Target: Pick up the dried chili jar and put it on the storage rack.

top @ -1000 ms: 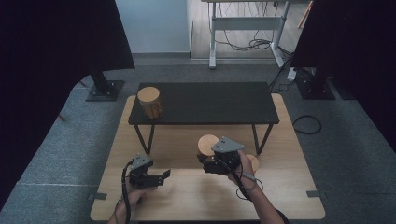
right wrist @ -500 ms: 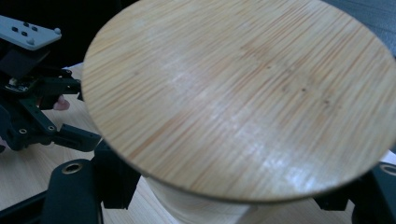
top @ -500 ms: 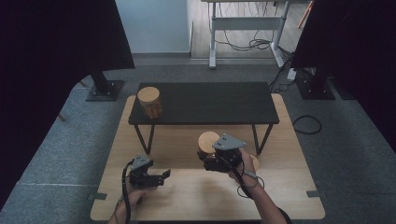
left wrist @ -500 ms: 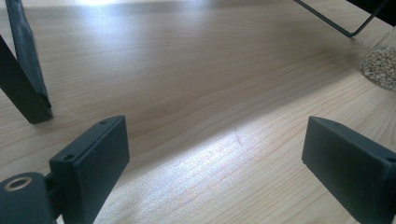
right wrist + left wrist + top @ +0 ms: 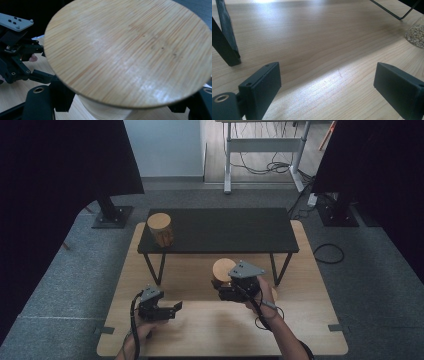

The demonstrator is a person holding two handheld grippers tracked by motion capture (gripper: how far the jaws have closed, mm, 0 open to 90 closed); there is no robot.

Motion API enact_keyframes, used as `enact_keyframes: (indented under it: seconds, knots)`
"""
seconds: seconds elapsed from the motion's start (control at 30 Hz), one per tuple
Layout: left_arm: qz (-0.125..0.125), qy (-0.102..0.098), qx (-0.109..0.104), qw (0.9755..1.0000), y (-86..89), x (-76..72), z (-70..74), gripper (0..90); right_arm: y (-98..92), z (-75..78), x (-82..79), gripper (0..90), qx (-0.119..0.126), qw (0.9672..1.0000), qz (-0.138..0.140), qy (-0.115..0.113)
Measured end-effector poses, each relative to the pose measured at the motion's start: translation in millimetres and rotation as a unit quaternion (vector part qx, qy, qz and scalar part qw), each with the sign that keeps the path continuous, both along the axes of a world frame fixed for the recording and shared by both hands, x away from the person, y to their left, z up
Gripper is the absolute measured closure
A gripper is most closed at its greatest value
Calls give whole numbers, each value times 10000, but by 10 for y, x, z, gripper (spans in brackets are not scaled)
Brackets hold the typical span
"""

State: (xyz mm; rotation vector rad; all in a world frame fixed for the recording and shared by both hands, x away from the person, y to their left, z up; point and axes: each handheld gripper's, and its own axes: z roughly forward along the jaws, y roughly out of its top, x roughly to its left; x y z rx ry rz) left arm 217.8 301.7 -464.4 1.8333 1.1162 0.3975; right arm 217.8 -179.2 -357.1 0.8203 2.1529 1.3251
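The wooden table [image 5: 300, 270] carries a low black shelf [image 5: 220, 230] on thin metal legs, set toward its far edge. On the shelf's left end stands 1 jar [image 5: 160, 229] with a wooden lid.

A 2nd jar [image 5: 223, 271] sits in front of the shelf, near the table's middle, in the right gripper [image 5: 231, 287]. In the right gripper view its round wooden lid [image 5: 130, 50] looms just above the 2 jaws, which are closed against the jar body below the lid, 1 on each side.

The left gripper [image 5: 170, 308] rests low over the near left part of the table, well apart from both jars. In the left gripper view its jaws stand wide apart with bare wood between them, holding nothing. At that view's right edge shows a glass container of pale beans [image 5: 416, 35].
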Motion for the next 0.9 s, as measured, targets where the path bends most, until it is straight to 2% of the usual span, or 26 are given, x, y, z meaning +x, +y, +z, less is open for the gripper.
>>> enact_keyframes:
  seconds: [0.4, 0.9]
  knots:
    - [2, -6, 3, 10000, -1, -3, 3, 68, -1, 62, 3, 250, -22, 10000, 31, -90]
    - [8, -5, 3, 10000, -1, -4, 3, 69, 35, 121, 44, 250, -50, 9999, 29, -94]
